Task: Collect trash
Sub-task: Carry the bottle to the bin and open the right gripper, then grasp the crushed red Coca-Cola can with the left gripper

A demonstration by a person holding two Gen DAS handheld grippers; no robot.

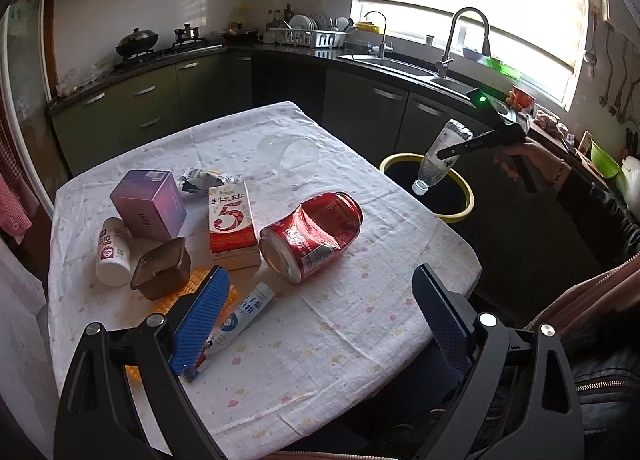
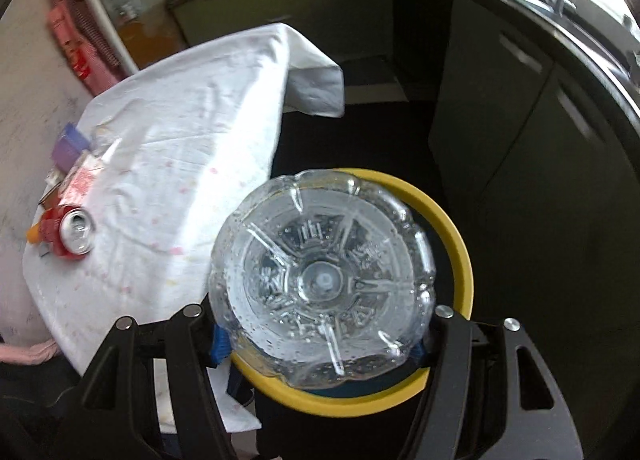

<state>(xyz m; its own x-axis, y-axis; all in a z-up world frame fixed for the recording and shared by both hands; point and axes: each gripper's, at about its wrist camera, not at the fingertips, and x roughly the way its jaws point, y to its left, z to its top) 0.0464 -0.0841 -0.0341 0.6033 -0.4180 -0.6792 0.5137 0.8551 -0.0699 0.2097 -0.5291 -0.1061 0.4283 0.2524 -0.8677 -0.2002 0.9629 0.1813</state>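
My right gripper [image 1: 454,152] is shut on a clear plastic bottle [image 1: 438,158] and holds it cap down over the yellow-rimmed bin [image 1: 460,212]. In the right wrist view the bottle's base [image 2: 322,280] fills the gap between the fingers, with the bin rim [image 2: 460,248] below it. My left gripper [image 1: 320,300] is open and empty above the table's near edge. A crushed red can [image 1: 312,234] lies just ahead of it. A milk carton [image 1: 232,224], a toothpaste tube [image 1: 240,318], a brown tub [image 1: 162,268], a white pill bottle [image 1: 112,252] and a purple box [image 1: 150,210] lie on the white cloth [image 1: 360,340].
A clear plastic container [image 1: 290,158] and a crumpled wrapper [image 1: 202,180] lie farther back on the table. The bin stands on the dark floor to the right of the table. Dark kitchen cabinets and a sink [image 1: 400,64] run behind.
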